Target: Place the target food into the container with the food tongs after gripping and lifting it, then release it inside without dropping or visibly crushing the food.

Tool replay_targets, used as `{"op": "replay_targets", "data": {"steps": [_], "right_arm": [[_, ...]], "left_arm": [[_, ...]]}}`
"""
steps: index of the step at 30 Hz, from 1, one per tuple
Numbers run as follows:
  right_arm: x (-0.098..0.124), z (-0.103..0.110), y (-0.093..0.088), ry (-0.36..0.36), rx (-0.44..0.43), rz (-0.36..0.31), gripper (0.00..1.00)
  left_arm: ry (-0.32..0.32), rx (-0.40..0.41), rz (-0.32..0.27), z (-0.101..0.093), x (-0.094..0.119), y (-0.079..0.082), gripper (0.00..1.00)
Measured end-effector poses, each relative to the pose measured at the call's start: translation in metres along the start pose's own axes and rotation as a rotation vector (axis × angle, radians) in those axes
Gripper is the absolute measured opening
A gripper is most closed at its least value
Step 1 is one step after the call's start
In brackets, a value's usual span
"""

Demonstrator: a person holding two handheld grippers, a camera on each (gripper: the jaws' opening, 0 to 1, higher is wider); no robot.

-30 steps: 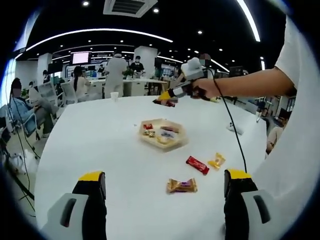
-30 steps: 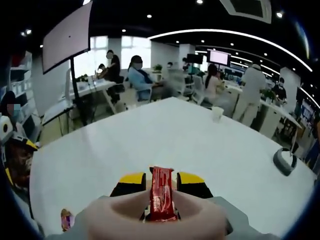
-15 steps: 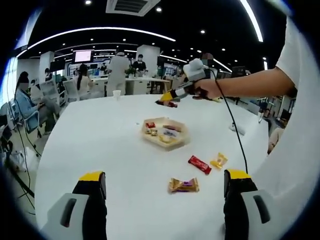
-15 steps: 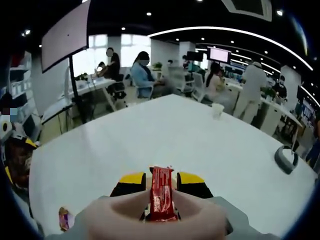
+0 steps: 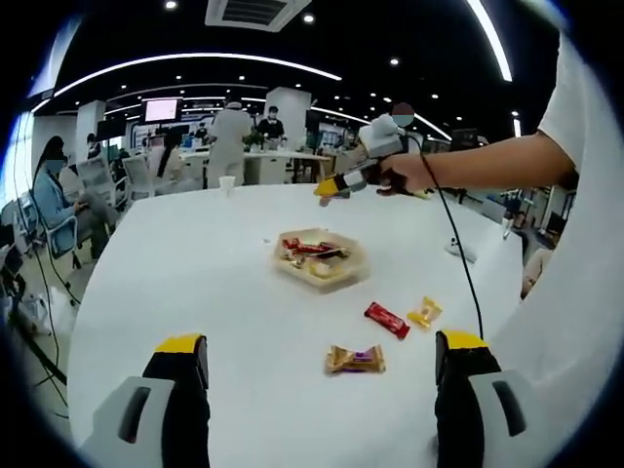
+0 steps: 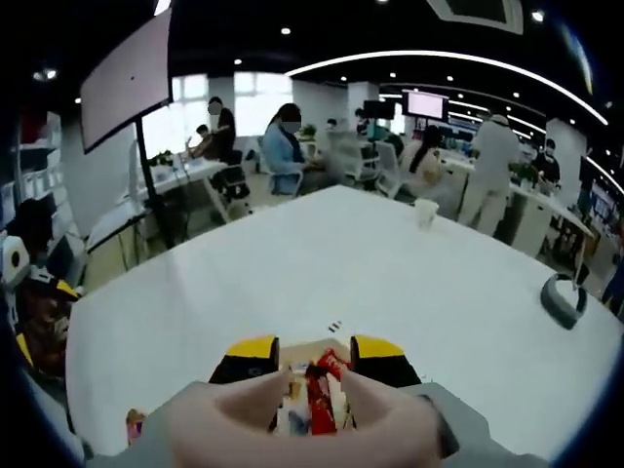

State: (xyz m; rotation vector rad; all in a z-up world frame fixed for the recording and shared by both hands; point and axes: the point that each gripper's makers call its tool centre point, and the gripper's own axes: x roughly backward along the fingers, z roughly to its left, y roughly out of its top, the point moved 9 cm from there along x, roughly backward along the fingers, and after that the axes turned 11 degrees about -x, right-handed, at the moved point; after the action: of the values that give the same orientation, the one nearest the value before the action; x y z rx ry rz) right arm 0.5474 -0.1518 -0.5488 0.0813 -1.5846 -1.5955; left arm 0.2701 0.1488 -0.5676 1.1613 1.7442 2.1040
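Now red bar [image 6: 319,395] in tray [image 5: 336,275] below right gripper [image 6: 312,353]

Open-plan office

A dark ceiling [image 5: 409,39] carries curved light strips [image 5: 195,63], spot lamps and an air vent [image 5: 255,12]. Beyond the large white table [image 6: 322,263], people sit at desks [image 6: 185,171] on office chairs [image 5: 96,177], others stand at a counter [image 5: 263,156], and wall screens [image 5: 161,109] and a big display [image 6: 127,73] hang nearby.
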Motion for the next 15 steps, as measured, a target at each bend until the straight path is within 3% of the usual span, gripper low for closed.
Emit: {"op": "replay_targets", "data": {"steps": [5,7,15], "right_arm": [[0.007,0.010,-0.003,0.018,-0.008,0.035,0.28],[0.013,0.014,-0.007,-0.005,-0.080,0.051,0.28],[0.035,0.027,-0.014,0.003,-0.066,0.004,0.28]], "left_arm": [[-0.007,-0.006,-0.009,-0.003,0.001,0.001,0.97],[-0.008,-0.010,-0.013,-0.003,0.002,0.002,0.97],[-0.016,-0.031,-0.019,-0.007,0.009,0.003,0.97]]}}
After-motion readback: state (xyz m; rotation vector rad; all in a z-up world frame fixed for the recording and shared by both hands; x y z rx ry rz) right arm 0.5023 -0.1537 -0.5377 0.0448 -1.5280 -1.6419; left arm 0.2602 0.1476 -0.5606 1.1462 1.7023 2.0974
